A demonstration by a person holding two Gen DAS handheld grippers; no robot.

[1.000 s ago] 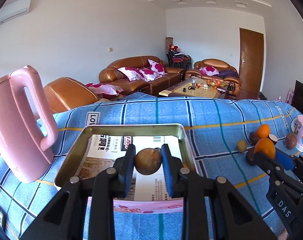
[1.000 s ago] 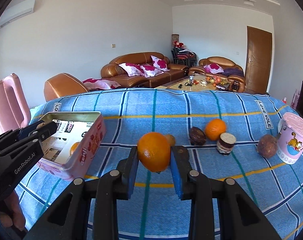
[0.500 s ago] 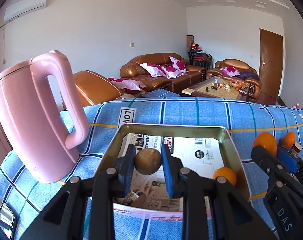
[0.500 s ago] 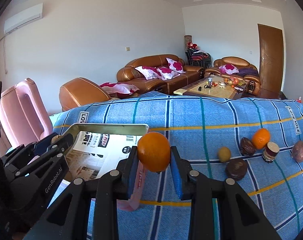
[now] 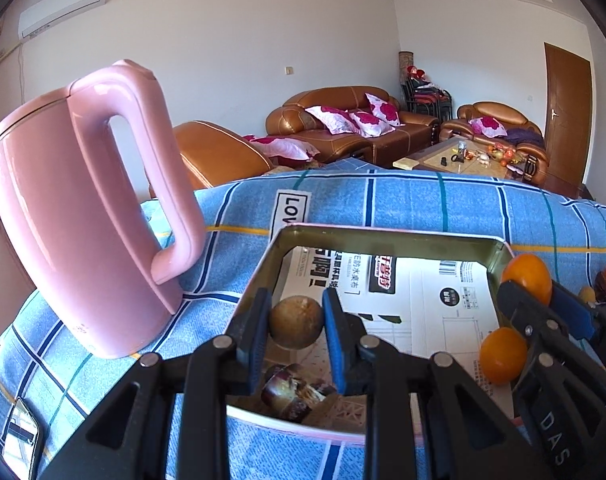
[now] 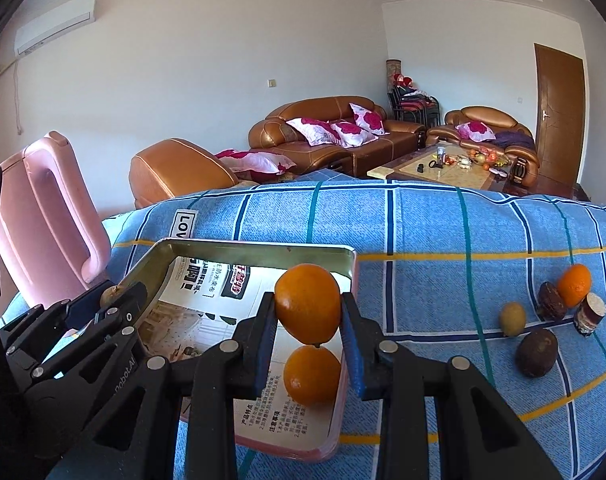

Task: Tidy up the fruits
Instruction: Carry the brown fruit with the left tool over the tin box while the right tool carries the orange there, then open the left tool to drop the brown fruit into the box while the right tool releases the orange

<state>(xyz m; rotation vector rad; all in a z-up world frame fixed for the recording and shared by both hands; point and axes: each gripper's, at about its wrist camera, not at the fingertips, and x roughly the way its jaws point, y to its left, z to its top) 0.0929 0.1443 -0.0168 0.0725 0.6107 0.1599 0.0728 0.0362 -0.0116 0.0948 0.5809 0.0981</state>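
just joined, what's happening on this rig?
A person with a handheld gripper in each hand is sorting fruit into a metal tin on a blue checked cloth. The left gripper is shut on a round brown fruit over the tin; the right gripper is shut on an orange above another orange in the tin. Several fruits wait on the cloth.

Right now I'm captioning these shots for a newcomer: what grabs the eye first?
The big pink kettle standing left of the open metal tin. Then the two claws above that tin: the left claw pinching a brown round fruit, the right claw gripping an orange above another orange lying inside.
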